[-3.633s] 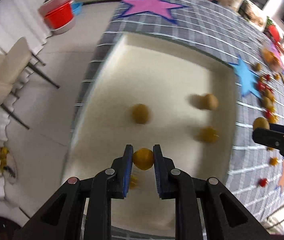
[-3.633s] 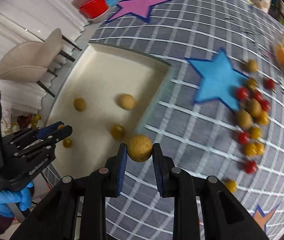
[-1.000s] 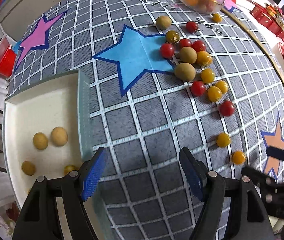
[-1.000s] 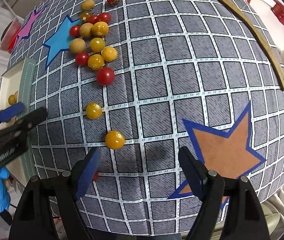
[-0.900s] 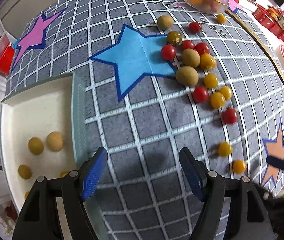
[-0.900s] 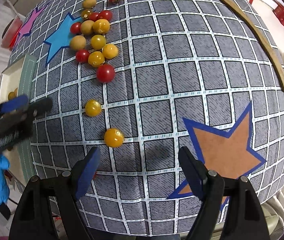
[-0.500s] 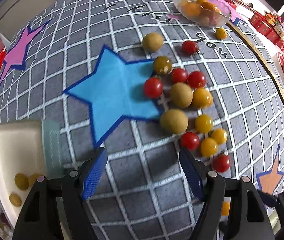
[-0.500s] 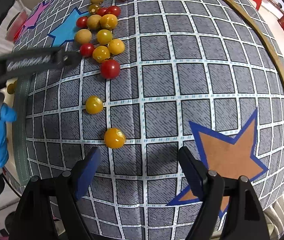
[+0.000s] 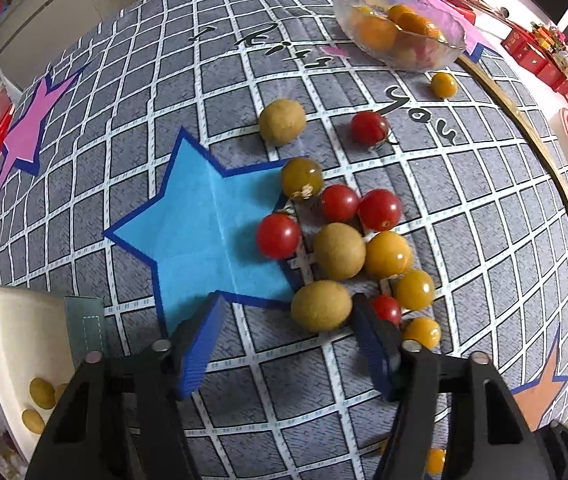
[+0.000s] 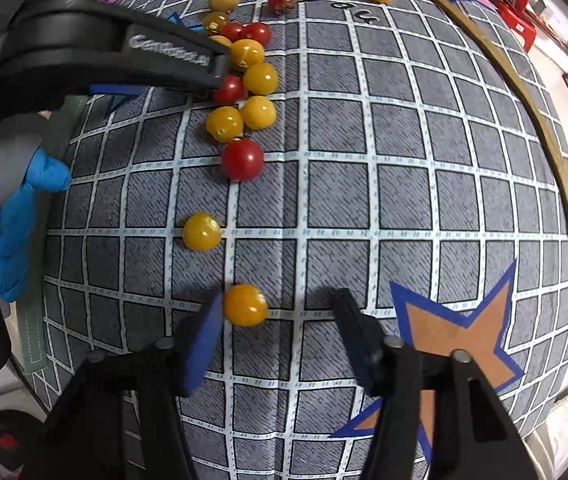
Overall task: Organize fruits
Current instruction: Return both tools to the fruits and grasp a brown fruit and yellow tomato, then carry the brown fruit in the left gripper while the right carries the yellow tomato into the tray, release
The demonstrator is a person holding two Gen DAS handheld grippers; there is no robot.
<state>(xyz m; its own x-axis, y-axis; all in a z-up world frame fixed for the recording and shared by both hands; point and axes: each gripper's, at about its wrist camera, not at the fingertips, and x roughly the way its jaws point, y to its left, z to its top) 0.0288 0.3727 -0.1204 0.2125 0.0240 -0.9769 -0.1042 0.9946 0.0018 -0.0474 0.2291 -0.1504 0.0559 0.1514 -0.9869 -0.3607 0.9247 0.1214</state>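
Tan longan (image 9: 321,306) btwn closing left claw (image 9: 288,326) pads

Left gripper (image 9: 284,336), jaws closing, straddles a tan longan (image 9: 321,306); bare cloth on its left pad side, but a red tomato (image 9: 386,309) and yellow tomatoes (image 9: 415,289) crowd just beside the right pad (tight there). Right gripper (image 10: 276,320), jaws closing, has an orange tomato (image 10: 245,304) against its left pad; open grey cloth (image 10: 364,208) beyond and to the right. The left gripper's arm bars the fruit cluster (image 10: 252,80).
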